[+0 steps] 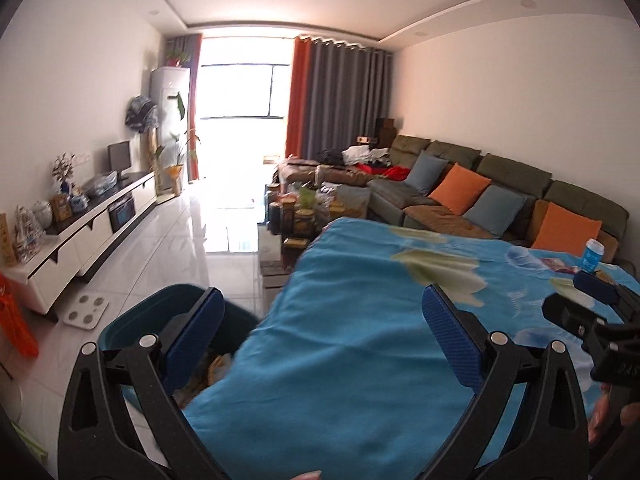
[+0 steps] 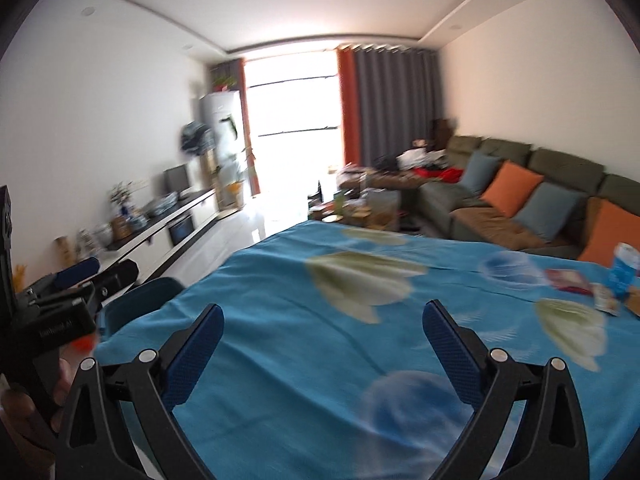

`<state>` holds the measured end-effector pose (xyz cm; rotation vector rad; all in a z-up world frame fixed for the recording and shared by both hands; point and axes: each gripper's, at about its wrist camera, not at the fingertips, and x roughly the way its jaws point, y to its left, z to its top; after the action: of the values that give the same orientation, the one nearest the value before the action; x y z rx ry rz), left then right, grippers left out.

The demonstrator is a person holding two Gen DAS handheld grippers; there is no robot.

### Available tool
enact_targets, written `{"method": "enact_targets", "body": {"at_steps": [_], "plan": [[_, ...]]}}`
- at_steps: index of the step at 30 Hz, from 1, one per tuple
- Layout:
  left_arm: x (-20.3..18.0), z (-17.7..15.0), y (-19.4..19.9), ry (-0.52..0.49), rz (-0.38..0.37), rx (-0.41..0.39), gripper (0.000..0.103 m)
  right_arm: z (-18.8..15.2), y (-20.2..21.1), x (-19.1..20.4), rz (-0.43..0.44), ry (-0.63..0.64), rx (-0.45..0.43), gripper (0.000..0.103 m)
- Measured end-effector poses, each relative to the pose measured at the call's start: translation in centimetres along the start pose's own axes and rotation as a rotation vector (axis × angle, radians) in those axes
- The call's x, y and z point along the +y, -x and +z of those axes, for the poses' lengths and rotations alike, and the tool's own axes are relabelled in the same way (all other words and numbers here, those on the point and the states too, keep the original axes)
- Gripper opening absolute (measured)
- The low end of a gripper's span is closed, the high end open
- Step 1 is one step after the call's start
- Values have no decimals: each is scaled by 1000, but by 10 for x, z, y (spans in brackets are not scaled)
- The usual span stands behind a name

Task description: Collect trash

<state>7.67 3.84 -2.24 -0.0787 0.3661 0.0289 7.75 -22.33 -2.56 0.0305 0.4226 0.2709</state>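
Note:
My left gripper (image 1: 323, 312) is open and empty above the left edge of a table under a blue flowered cloth (image 1: 360, 360). A dark teal trash bin (image 1: 132, 320) stands on the floor beside that edge, with some trash inside. My right gripper (image 2: 323, 320) is open and empty over the cloth (image 2: 320, 320). At the table's far right lie a blue and white packet (image 2: 624, 268), a red wrapper (image 2: 568, 280) and a small wrapper (image 2: 606, 300). The packet also shows in the left wrist view (image 1: 591, 255). The bin's rim shows in the right wrist view (image 2: 140, 292).
A green sofa (image 1: 500, 184) with orange and blue cushions runs along the right wall. A cluttered coffee table (image 1: 300, 208) stands beyond the table. A white TV cabinet (image 1: 92, 228) lines the left wall. A white scale (image 1: 86, 310) lies on the tiled floor.

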Motion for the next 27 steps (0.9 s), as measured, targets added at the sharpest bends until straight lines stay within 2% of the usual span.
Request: {"method": "enact_targets", "body": {"at_steps": [9, 18, 27], "plan": [[-43, 9, 2, -27, -51, -73, 97, -12, 35, -40, -147, -37, -85, 96], [-68, 7, 11, -74, -49, -133, 97, -21, 51, -62, -217, -83, -117, 96], [-79, -3, 19, -97, -69, -141, 97, -27, 68, -67, -254, -90, -144, 96]]}}
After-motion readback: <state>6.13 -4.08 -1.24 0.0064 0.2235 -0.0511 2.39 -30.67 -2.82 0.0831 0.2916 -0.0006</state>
